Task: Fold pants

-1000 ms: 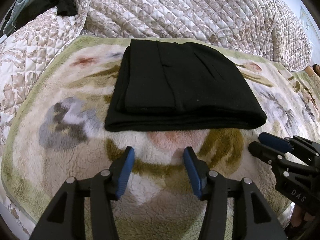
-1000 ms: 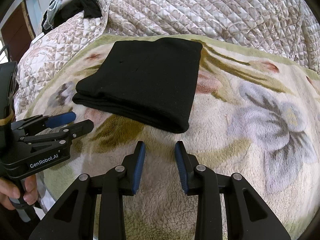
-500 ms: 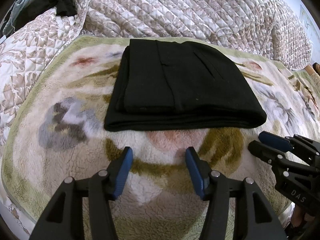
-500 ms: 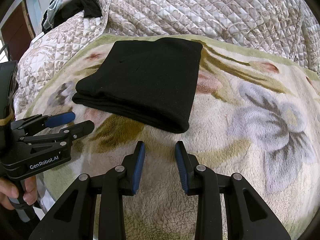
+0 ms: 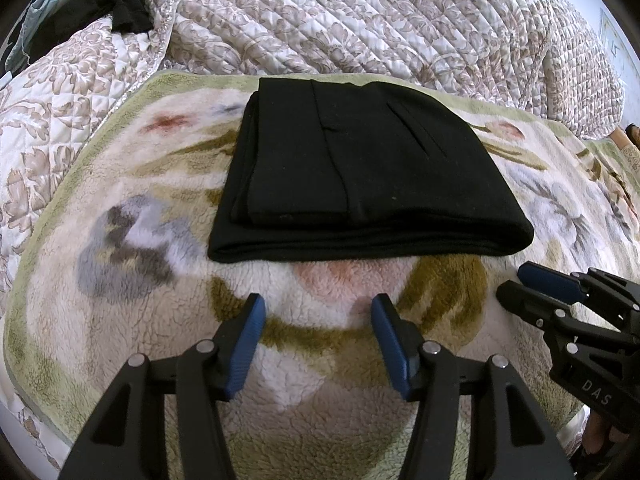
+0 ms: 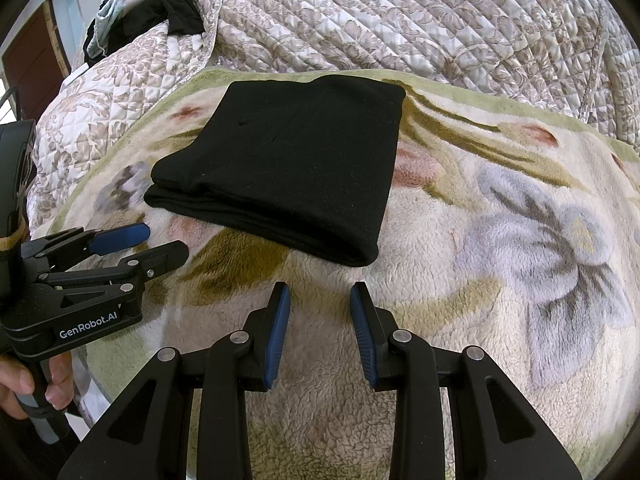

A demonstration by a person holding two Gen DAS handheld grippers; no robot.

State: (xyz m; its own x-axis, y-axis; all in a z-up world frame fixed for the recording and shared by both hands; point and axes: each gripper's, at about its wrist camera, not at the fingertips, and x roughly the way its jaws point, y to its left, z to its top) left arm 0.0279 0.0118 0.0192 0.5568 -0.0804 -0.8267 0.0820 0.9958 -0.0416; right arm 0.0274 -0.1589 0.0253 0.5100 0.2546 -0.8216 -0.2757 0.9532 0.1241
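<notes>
The black pants [image 5: 360, 172] lie folded into a flat rectangular stack on a fleece flower-print blanket [image 5: 140, 248]; they also show in the right wrist view [image 6: 296, 164]. My left gripper [image 5: 318, 308] is open and empty, hovering over the blanket just short of the stack's near edge. My right gripper [image 6: 320, 294] is open and empty, just short of the stack's near right corner. Each gripper shows at the edge of the other's view: the right one [image 5: 520, 284] and the left one [image 6: 160, 242].
A quilted floral bedspread [image 5: 360, 20] rises behind the blanket. A pile of dark and pale clothes [image 6: 148, 12] lies at the far left on the bed. A hand [image 6: 24, 380] holds the left gripper's handle. The blanket's near edge drops off at the lower left.
The left gripper's jaws have opened slightly wider. Otherwise both grippers and the pants are almost still.
</notes>
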